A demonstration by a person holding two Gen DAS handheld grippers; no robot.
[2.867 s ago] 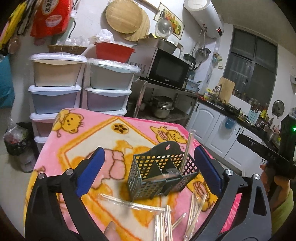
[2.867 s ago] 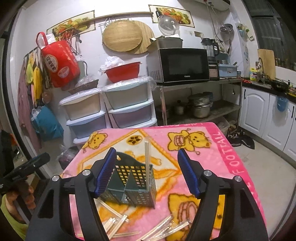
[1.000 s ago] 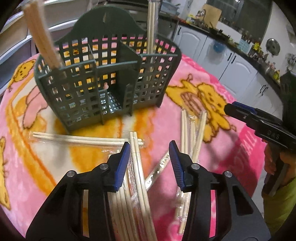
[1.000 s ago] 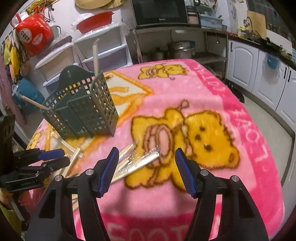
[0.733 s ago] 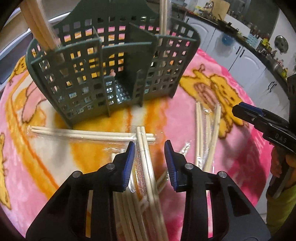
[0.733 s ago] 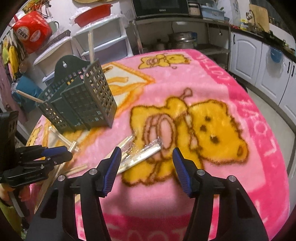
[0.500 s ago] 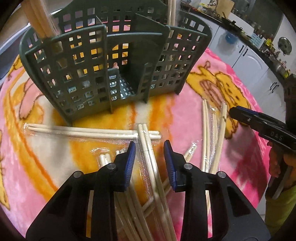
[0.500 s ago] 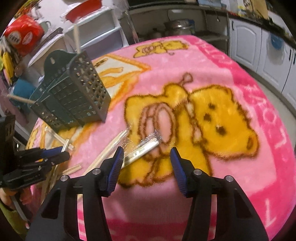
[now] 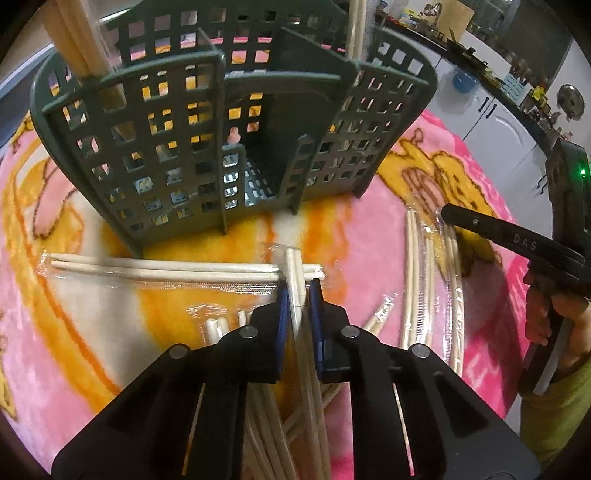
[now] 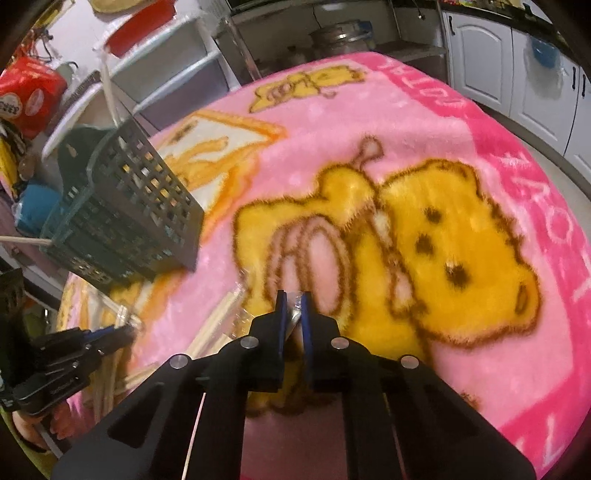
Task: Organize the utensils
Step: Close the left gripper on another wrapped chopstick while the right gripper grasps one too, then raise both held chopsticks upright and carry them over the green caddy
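Left gripper [image 9: 297, 300] clamped on a wrapped chopstick pair [image 9: 295, 273] lying just in front of the green caddy [image 9: 229, 122] on the pink blanket [image 9: 369, 229], right gripper [image 10: 293, 311] pinched shut on another wrapped pair [image 10: 294, 314] near the bear print.

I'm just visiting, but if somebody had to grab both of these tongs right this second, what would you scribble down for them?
Left tongs: shut on a wrapped chopstick pair, low over the pink blanket in front of the green caddy.
Right tongs: shut on the end of a shiny wrapped packet; contents unclear.
Done: chopsticks already stand in the caddy's left and right compartments.
Left: lift and drop both held items in, then the loose pairs on the blanket.
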